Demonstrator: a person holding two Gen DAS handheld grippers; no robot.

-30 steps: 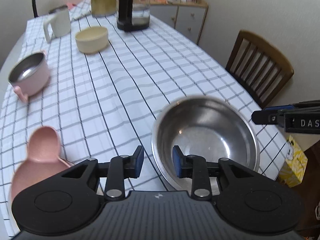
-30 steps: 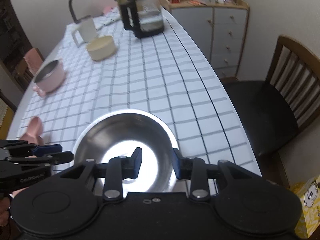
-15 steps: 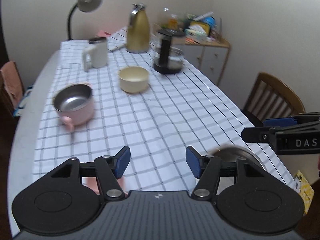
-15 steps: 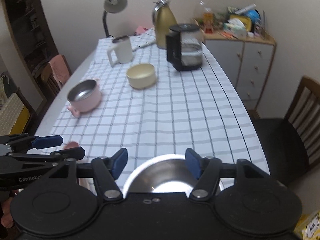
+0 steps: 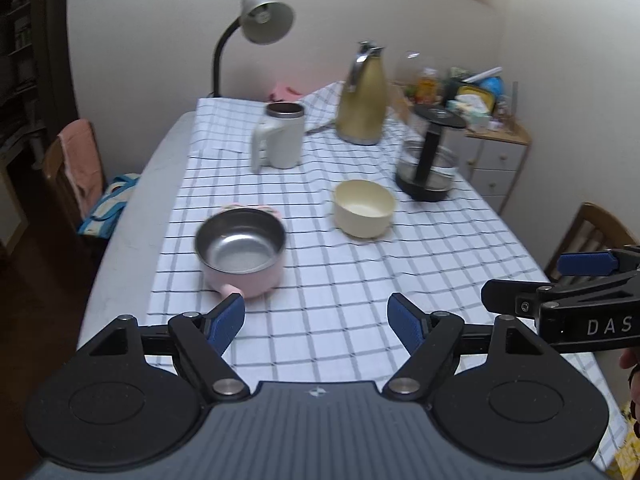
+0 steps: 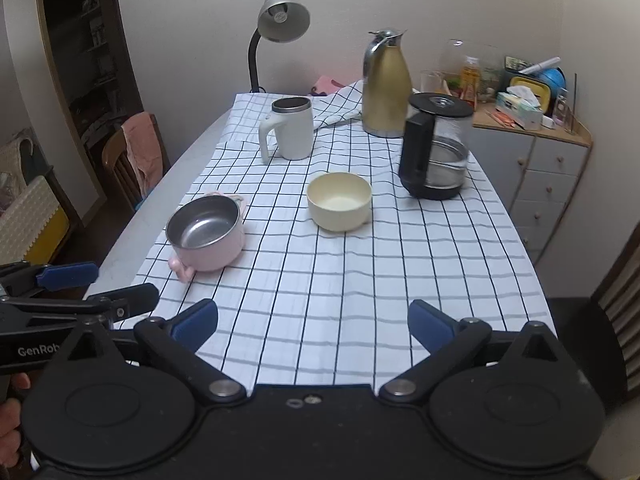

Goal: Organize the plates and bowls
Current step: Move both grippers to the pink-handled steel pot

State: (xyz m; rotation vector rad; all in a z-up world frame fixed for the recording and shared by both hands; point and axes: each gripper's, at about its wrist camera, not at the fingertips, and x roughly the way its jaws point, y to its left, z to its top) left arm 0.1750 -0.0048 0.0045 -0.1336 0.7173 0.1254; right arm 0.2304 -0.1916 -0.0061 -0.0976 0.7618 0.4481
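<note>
A pink bowl with a steel inside and a small handle (image 5: 242, 254) (image 6: 207, 233) stands on the checked cloth at the left. To its right, farther back, sits a cream bowl (image 5: 365, 208) (image 6: 339, 201). My left gripper (image 5: 316, 322) hangs above the near cloth, its jaws opening with nothing between them. My right gripper (image 6: 313, 325) is beside it, jaws also opening wide and empty. Each gripper shows at the edge of the other's view. The large steel bowl is hidden below both views.
At the back stand a white mug (image 6: 289, 128), a gold thermos (image 6: 386, 86), a glass coffee pot (image 6: 436, 146) and a desk lamp (image 6: 280, 24). Wooden chairs (image 5: 74, 168) flank the table (image 6: 132, 236). A cabinet (image 6: 548, 176) with clutter stands at the right.
Both grippers opened, let go of the large steel bowl, and drew back and up. The steel bowl and pink spoon dropped out of view; the far table came into view.
</note>
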